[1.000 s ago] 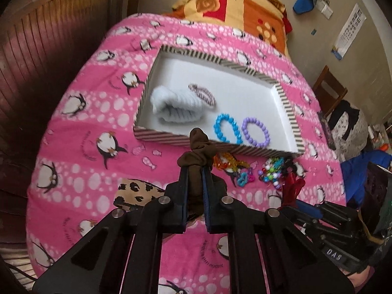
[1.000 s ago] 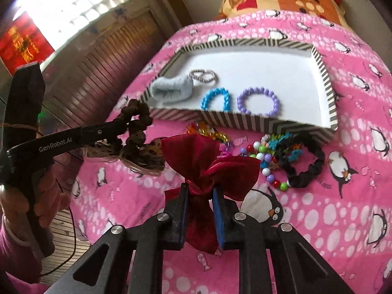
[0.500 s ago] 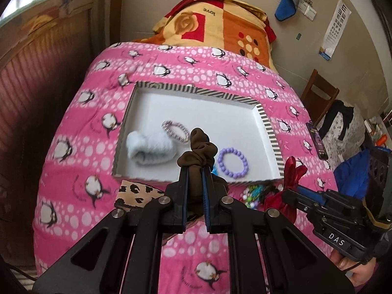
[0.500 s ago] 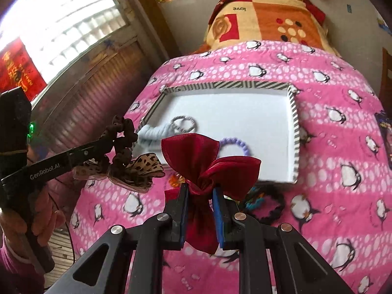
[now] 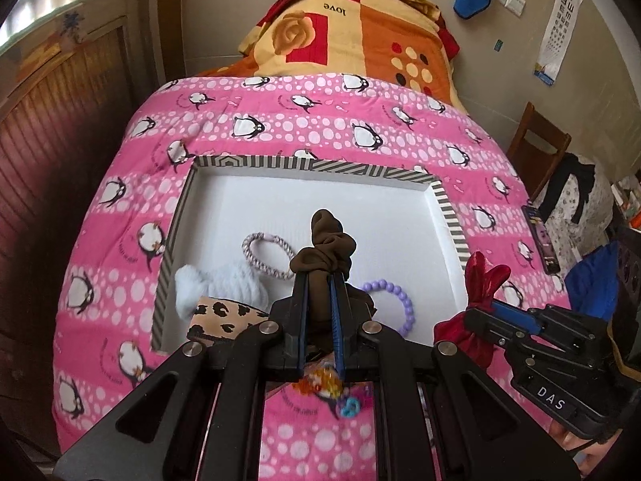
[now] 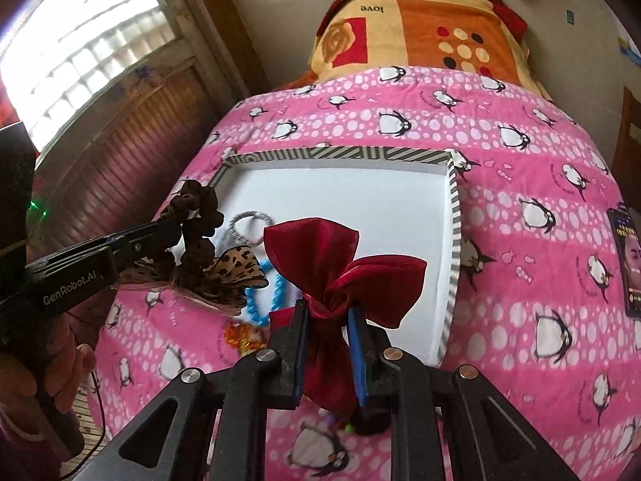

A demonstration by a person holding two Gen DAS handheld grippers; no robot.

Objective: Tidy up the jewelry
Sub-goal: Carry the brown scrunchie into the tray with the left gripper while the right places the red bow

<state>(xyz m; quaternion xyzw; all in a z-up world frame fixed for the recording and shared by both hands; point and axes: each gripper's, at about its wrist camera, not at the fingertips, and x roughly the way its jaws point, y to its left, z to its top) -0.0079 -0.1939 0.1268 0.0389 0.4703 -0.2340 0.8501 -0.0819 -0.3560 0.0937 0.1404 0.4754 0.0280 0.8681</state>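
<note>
My left gripper (image 5: 318, 276) is shut on a brown scrunchie (image 5: 326, 246) with a leopard-print bow (image 5: 224, 314), held above the near left part of the white striped-rim tray (image 5: 332, 166). It also shows in the right wrist view (image 6: 196, 220). My right gripper (image 6: 328, 308) is shut on a dark red bow (image 6: 340, 272), held above the tray's near edge (image 6: 452, 264). In the tray lie a pale blue scrunchie (image 5: 224, 284), a pink-grey hair tie (image 5: 266, 254), a purple bead bracelet (image 5: 394, 300) and a blue bead bracelet (image 6: 264, 292).
The tray lies on a pink penguin quilt (image 5: 320, 120). Colourful beads (image 5: 328, 389) lie on the quilt below my left gripper. An orange folded blanket (image 5: 360, 36) is at the far end. A phone (image 6: 629, 256) lies at the right. A wooden wall (image 5: 52, 128) runs along the left.
Both grippers have risen and moved forward over the tray with their hair pieces still held. The loose beads have dropped below the grippers in view.
</note>
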